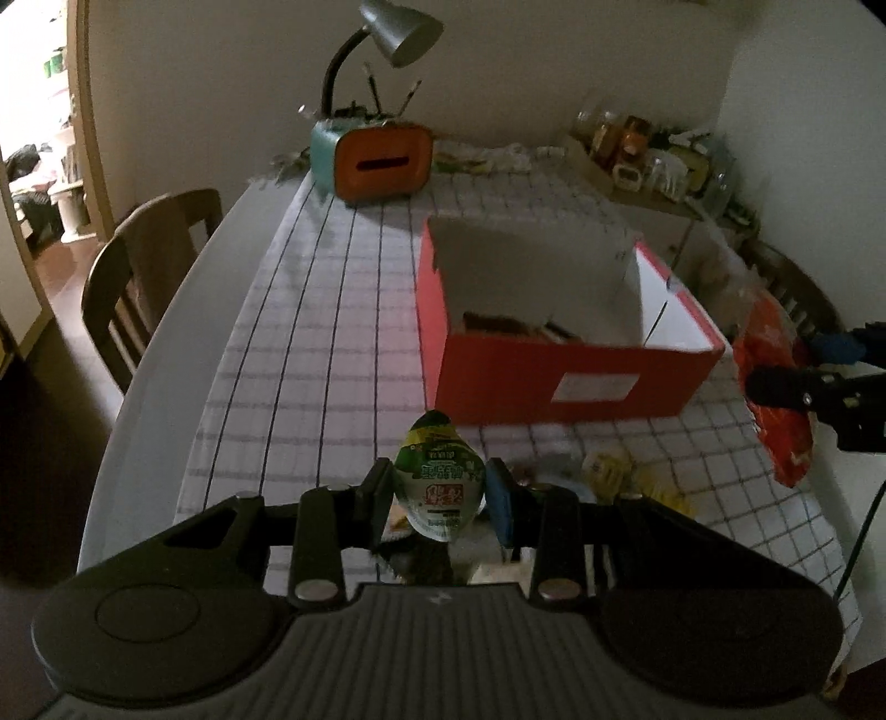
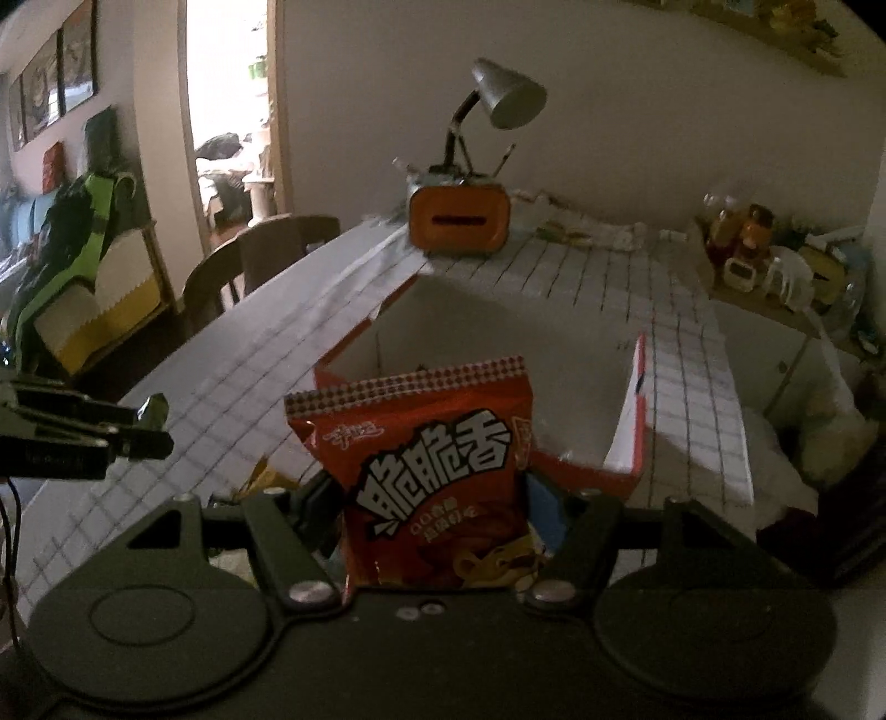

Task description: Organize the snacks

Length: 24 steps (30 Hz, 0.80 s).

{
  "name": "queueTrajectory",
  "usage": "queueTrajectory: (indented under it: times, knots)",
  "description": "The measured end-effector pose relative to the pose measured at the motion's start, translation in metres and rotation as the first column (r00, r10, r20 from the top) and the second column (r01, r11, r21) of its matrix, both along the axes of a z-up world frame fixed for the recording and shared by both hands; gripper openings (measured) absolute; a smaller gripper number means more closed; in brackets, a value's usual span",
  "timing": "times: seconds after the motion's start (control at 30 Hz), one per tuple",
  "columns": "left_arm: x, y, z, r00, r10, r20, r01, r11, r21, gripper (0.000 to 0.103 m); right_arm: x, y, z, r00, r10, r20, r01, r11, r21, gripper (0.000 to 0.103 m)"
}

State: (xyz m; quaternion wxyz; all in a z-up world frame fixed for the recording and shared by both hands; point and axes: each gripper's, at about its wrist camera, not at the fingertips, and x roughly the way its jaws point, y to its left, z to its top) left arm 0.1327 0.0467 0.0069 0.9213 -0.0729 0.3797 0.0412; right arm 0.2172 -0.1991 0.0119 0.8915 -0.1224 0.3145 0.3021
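My left tongs (image 1: 437,501) are clamped on a small cup (image 1: 440,487), a sealed snack cup with a green and white lid bearing a red patch of print, its peel tab pointing up; the pads press on both its sides and it hangs above the near end of the table (image 1: 166,310). My right tongs (image 2: 437,515) grip a red bag (image 2: 432,476) of crisps with big white characters outlined in black and a chequered sealed top edge; it stands upright between the pads, in front of the box (image 1: 570,376) as the right camera sees it. The box is red outside and white inside, open at the top with a tall white flap raised at its far side, a white label on its near wall, and some dark packets lying in its bottom. It sits on a checked cloth (image 1: 332,310) just beyond both snacks, right of centre. More loose packets (image 1: 609,471), yellowish, lie blurred on the cloth near my left tongs. At the far end stands an orange tin (image 1: 382,163) with a slot, pens sticking out behind it and a grey lamp (image 1: 401,30) bent over it. Jars (image 1: 637,144) crowd a shelf at the far right. A wooden chair (image 1: 144,271) stands at the table's left, and a doorway opens beyond it.
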Motion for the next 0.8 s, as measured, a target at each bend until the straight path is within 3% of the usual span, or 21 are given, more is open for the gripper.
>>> queueTrajectory:
  times: [0.47,0.8]
  knots:
    - [0.084,-0.022,0.026,0.998,-0.051,0.029,0.05,0.997,0.057,0.035,0.087,-0.001,0.023,0.998,-0.054,0.029,0.054,0.998,-0.01,0.069]
    - [0.156,-0.039,0.01,0.997,-0.07,-0.037,0.073,0.993,0.088,0.035,0.152,0.007,0.004,1.0,-0.03,0.0,0.03,0.996,-0.087,0.069]
